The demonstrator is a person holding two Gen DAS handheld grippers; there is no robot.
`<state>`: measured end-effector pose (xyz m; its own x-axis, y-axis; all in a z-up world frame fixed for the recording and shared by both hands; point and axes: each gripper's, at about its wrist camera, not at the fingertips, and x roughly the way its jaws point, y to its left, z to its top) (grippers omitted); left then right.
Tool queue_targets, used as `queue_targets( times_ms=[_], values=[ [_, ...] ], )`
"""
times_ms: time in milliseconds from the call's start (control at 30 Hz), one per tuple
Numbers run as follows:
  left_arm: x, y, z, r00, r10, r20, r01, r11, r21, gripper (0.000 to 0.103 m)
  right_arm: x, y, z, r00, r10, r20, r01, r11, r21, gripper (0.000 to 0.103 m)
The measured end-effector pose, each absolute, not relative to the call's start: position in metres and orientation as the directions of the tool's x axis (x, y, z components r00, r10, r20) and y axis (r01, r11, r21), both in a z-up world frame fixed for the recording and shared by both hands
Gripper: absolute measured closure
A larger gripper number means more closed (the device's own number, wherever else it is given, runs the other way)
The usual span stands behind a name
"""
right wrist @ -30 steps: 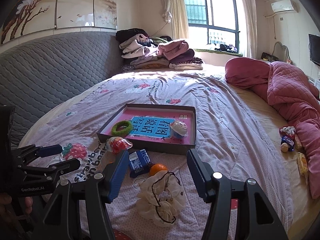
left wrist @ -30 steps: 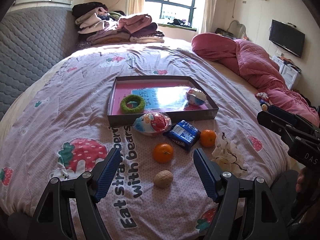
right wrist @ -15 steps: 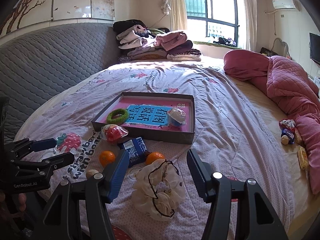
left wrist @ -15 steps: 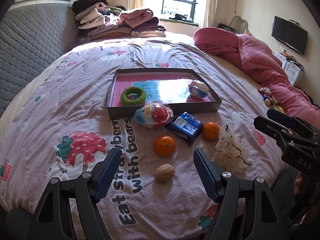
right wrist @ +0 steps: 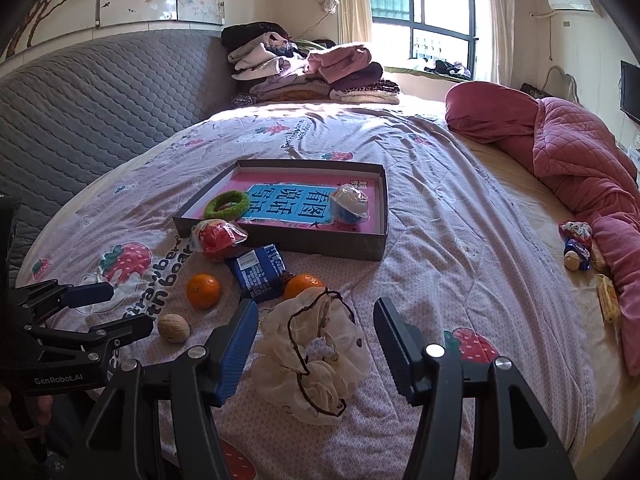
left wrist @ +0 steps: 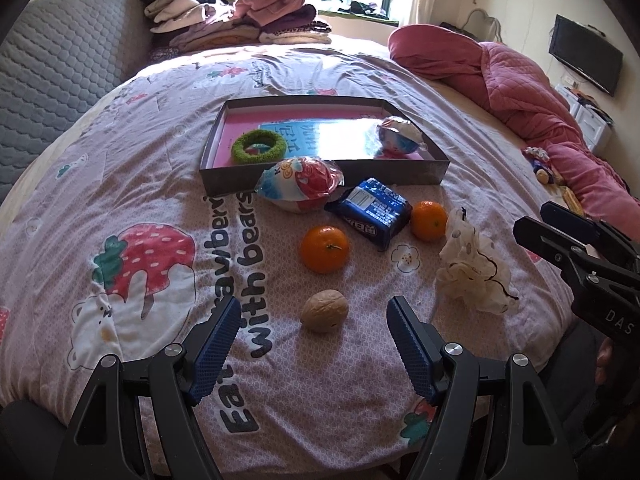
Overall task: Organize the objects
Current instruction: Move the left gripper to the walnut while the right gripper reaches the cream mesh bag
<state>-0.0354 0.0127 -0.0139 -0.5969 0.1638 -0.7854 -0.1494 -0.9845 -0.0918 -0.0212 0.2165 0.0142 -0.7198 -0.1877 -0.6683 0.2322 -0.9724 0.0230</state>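
- Walnut [left wrist: 324, 311]: pale brown, wrinkled shell, lying on the bed's quilt [left wrist: 120, 160] near its front edge, long axis roughly across the left wrist view, just ahead of the left gripper [left wrist: 313, 322].
- Left gripper: jaws spread, blue ribbed pads, nothing between them; they hang over the quilt without touching the walnut.
- Right gripper [right wrist: 314, 330]: jaws spread either side of a cream ruffled scrunchie [right wrist: 314, 360] with a dark cord; the pads are clear of it.
- Two round oranges [left wrist: 325, 249] [left wrist: 429, 220] flank a glossy blue snack packet [left wrist: 370, 212], which points diagonally toward the box.
- Wrapped red-and-white egg-shaped treat [left wrist: 300, 185] leans against the box's front wall.
- Shallow cardboard box [left wrist: 320, 170], pink-lined: holds a fuzzy green ring [left wrist: 259, 147] on the left and a wrapped blue-and-white ball [left wrist: 398, 136] on the right.
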Motion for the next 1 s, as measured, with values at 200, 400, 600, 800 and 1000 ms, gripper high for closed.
queue_targets(
  times_ms=[200,400,600,800,1000],
  values=[
    [-0.036,0.016,-0.021,-0.571,0.178,-0.802,-0.157,-0.982,-0.106,0.027,-0.020,0.214,0.009,-0.710,-0.184,-0.680,0.238,-0.971,0.015,0.044],
    [-0.037,0.017,-0.026,-0.555,0.181,-0.812,-0.160,-0.981,-0.109,0.027,-0.018,0.212,0.006,-0.704,-0.183,-0.686,0.241,-0.971,0.012,0.044],
    [-0.036,0.018,-0.028,-0.550,0.189,-0.814,-0.163,-0.980,-0.117,0.027,-0.018,0.213,0.000,-0.694,-0.181,-0.697,0.242,-0.970,0.012,0.044],
    [-0.035,0.019,-0.031,-0.537,0.190,-0.822,-0.167,-0.979,-0.117,0.027,-0.016,0.211,-0.005,-0.684,-0.179,-0.707,0.250,-0.968,0.003,0.044],
    [-0.035,0.019,-0.034,-0.529,0.189,-0.827,-0.167,-0.979,-0.116,0.027,-0.017,0.209,-0.013,-0.672,-0.173,-0.720,0.256,-0.967,-0.006,0.044]
  ],
)
